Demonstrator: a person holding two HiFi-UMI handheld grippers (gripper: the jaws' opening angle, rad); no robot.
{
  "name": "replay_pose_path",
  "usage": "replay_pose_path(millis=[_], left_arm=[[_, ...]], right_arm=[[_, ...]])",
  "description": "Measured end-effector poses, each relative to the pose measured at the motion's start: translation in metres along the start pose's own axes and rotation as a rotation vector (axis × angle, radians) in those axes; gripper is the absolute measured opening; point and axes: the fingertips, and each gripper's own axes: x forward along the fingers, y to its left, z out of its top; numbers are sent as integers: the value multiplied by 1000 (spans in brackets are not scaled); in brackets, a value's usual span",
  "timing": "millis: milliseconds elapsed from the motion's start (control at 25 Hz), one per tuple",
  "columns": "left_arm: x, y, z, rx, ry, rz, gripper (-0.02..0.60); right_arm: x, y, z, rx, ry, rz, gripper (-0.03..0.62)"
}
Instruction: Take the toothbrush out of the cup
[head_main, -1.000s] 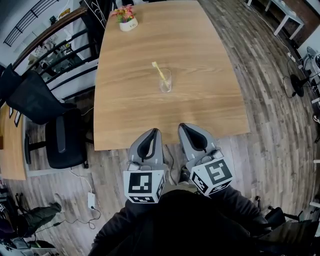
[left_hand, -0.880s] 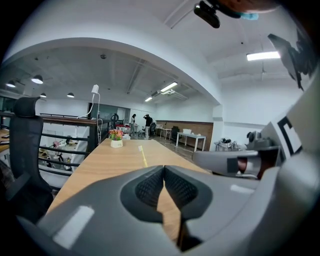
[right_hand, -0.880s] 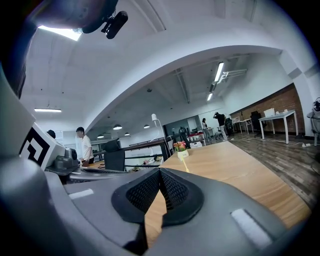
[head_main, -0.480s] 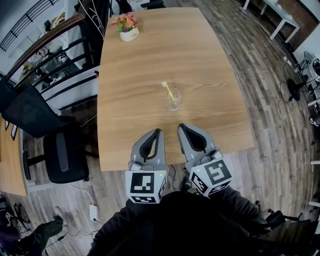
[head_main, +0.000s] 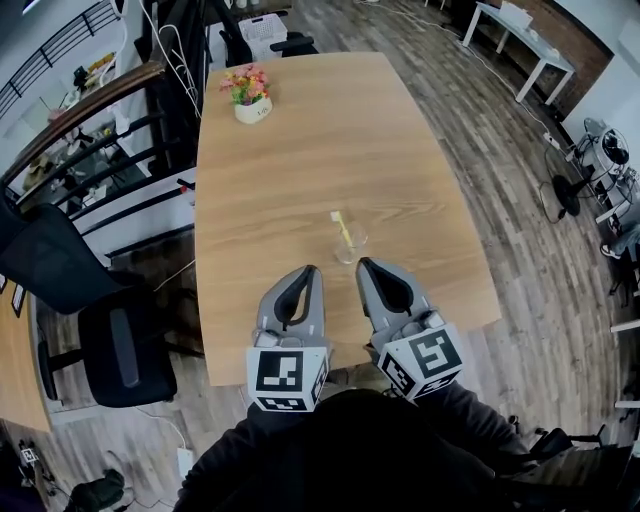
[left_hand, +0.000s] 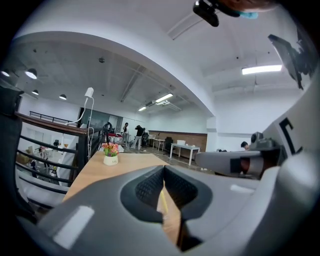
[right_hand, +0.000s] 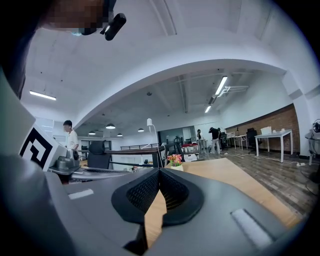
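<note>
A clear glass cup (head_main: 351, 244) stands on the wooden table (head_main: 300, 170), a little in from its near edge. A yellow toothbrush (head_main: 342, 226) leans in it, head up and tilted to the far left. My left gripper (head_main: 312, 270) is shut and holds nothing; its tips hover over the table's near part, just left of the cup. My right gripper (head_main: 364, 263) is also shut and holds nothing, with its tips close beside the cup's near right side. Each gripper view shows the jaws closed tip to tip, the left gripper (left_hand: 163, 170) and the right gripper (right_hand: 159, 171) both pointing roughly level along the table.
A small white pot of flowers (head_main: 250, 100) stands at the table's far left. To the table's left are a black office chair (head_main: 120, 350) and a dark railing (head_main: 90, 120). A white table (head_main: 520, 30) and a floor fan (head_main: 560, 190) stand at the right. People stand far back (left_hand: 132, 136).
Both grippers have advanced over the table's near edge toward the cup. The cup and toothbrush now lie just ahead of the tips instead of far off. Both jaws have stayed shut.
</note>
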Motion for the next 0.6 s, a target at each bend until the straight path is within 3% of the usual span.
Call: replay_pose_path(millis=[600], left_arm=[[47, -8, -5, -2, 40, 36, 9]], right_arm=[[28, -42, -7, 25, 25, 55, 2]])
